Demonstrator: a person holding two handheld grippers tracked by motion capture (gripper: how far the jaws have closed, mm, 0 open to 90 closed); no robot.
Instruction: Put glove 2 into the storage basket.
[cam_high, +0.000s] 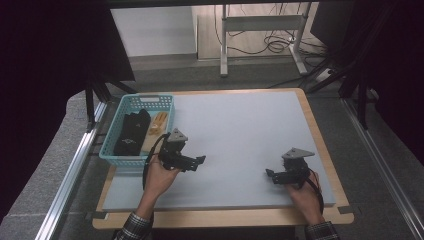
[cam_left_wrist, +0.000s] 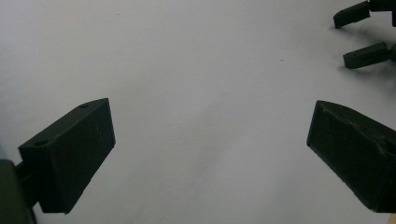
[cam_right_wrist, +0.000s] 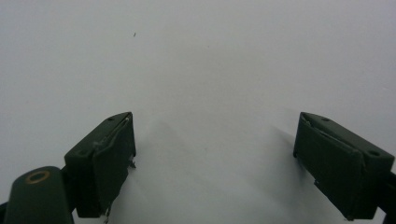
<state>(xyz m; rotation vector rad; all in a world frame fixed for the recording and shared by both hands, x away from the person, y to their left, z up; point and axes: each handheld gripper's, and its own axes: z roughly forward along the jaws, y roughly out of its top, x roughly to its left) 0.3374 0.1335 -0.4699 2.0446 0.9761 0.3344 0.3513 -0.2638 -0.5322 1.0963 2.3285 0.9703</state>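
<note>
My left gripper (cam_high: 200, 161) hovers over the pale grey mat (cam_high: 240, 130) just right of a teal basket (cam_high: 116, 156), its jaws pointing right and open with nothing between them (cam_left_wrist: 210, 149). My right gripper (cam_high: 270, 175) rests low near the mat's front right, jaws pointing left, also open and empty (cam_right_wrist: 215, 154). Its two fingertips (cam_left_wrist: 364, 55) show at the top right of the left gripper view. The basket holds a black folded cloth item (cam_high: 132, 132) and a tan wooden piece (cam_high: 156, 125).
The mat lies on a wooden table (cam_high: 220, 217) whose edge runs along the front. The basket stands at the table's left side. A metal rail (cam_high: 70, 180) runs along the left, and a desk frame with cables (cam_high: 260, 30) stands on the floor behind.
</note>
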